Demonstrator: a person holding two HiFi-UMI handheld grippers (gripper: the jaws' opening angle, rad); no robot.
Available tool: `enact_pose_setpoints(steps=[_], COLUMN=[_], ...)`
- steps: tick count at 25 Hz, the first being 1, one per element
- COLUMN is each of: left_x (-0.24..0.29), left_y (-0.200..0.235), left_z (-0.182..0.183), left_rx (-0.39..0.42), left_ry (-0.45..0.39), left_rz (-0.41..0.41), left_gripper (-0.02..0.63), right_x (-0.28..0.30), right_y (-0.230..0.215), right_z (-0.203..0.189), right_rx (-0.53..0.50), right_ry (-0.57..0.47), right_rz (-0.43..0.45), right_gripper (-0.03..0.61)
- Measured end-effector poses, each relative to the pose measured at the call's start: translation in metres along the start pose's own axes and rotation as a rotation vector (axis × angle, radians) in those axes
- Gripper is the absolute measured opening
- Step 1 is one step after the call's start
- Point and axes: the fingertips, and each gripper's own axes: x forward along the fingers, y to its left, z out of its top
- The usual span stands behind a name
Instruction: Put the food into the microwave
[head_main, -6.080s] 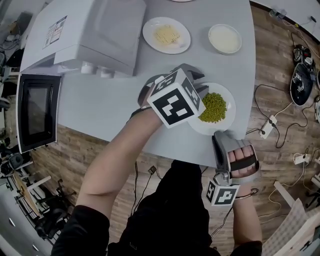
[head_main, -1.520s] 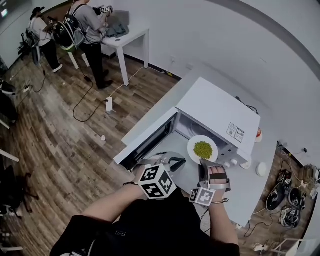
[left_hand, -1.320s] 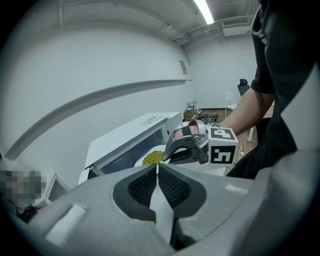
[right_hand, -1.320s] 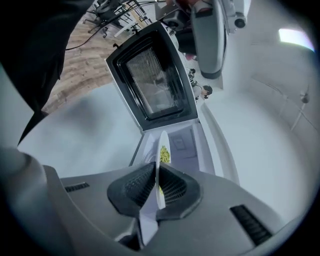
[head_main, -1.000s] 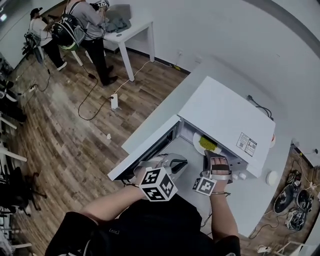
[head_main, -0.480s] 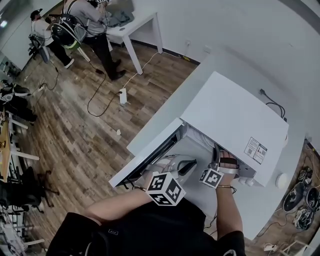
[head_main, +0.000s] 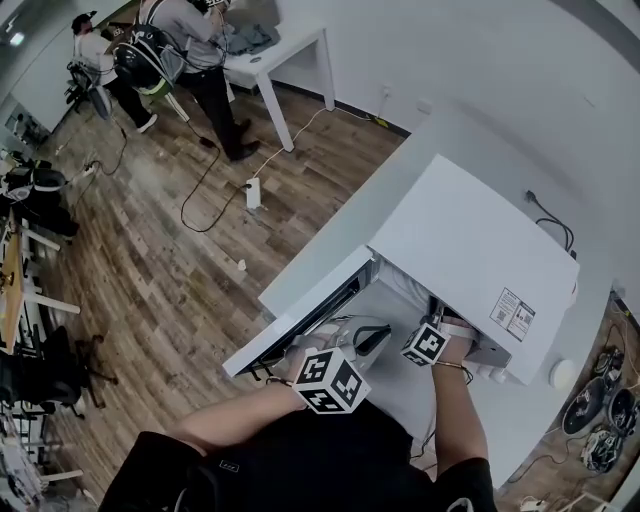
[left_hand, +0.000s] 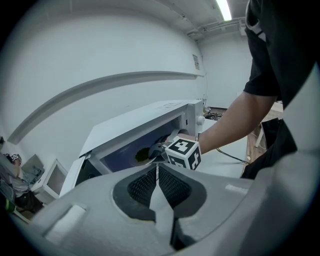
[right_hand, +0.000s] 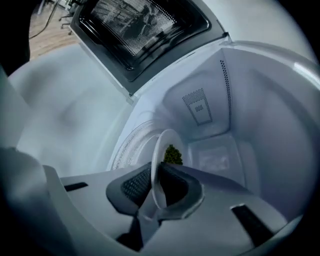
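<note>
R tool (right_hand: 159, 182): jaws have just been opening and are a little apart now, w/ the near rim of the plate (right_hand: 160, 147) between the pads. Grip looks slackened, not clamped. L tool (left_hand: 157, 172): jaws together, nothing in them, held out front of the oven above the worktop (head_main: 520, 420), not involved.

Plate is inside the microwave (head_main: 470, 250), over the glass turntable (right_hand: 131, 145); can't tell if it's fully seated. Green food (right_hand: 173, 155) is a loose pile mid-plate, just beyond the pads. Further back are the cavity's rear wall and the door (right_hand: 145, 30), swung wide open to the side.

Handling, my read: plate prob ceramic or similar, so stiff, smooth, slippery at the rim, and it chips if dropped. Light enough for a one-rim pinch, but the far side will lever down. Food is loose bits, so any tilt = spill. Best hold is where it is: near rim, pads above & below, kept level, let go only once flat on the turntable.
</note>
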Motion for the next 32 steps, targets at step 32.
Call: enact_pose_setpoints(steps=[32], left_x=[-0.038], left_y=[0.004], left_z=[-0.009], left_rx=[-0.109], left_ry=[-0.079], left_rz=[0.015], left_gripper=[0.020], right_x=[-0.012], right_y=[0.007], right_z=[0.004], right_rx=[0.427], right_ry=[-0.024], right_rz=[0.305], right_gripper=[0.063])
